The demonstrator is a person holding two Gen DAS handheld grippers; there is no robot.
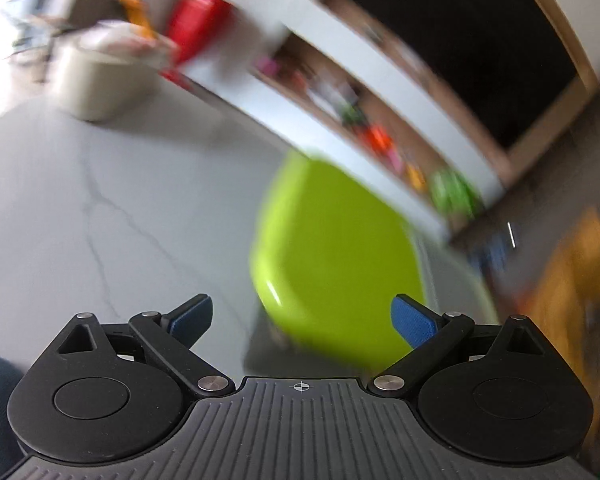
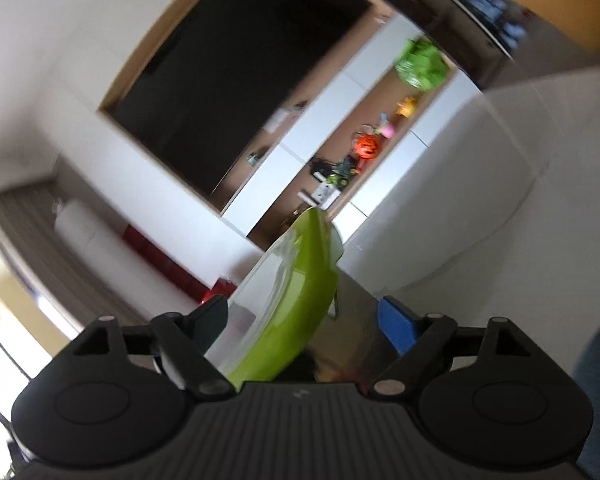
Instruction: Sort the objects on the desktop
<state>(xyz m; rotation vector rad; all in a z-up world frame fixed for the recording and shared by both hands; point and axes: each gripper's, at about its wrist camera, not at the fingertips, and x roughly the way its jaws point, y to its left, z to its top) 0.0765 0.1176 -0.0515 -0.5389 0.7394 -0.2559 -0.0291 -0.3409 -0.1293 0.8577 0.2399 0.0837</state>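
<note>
A lime green plate (image 1: 332, 256) shows blurred in the left wrist view, tilted above the grey marble table (image 1: 100, 208), ahead and right of my left gripper (image 1: 302, 320). That gripper is open and empty. In the right wrist view the same green plate (image 2: 300, 292) stands on edge between the fingers of my right gripper (image 2: 304, 320). The jaws stand wide apart; the plate lies against the left finger (image 2: 212, 312), and a gap separates it from the blue right pad (image 2: 396, 324).
A beige pot (image 1: 96, 80) with a red object (image 1: 196, 24) behind it stands at the table's far left. A shelf with small toys (image 2: 364, 148) and a dark screen (image 2: 236, 68) fill the wall beyond. Both views are motion-blurred.
</note>
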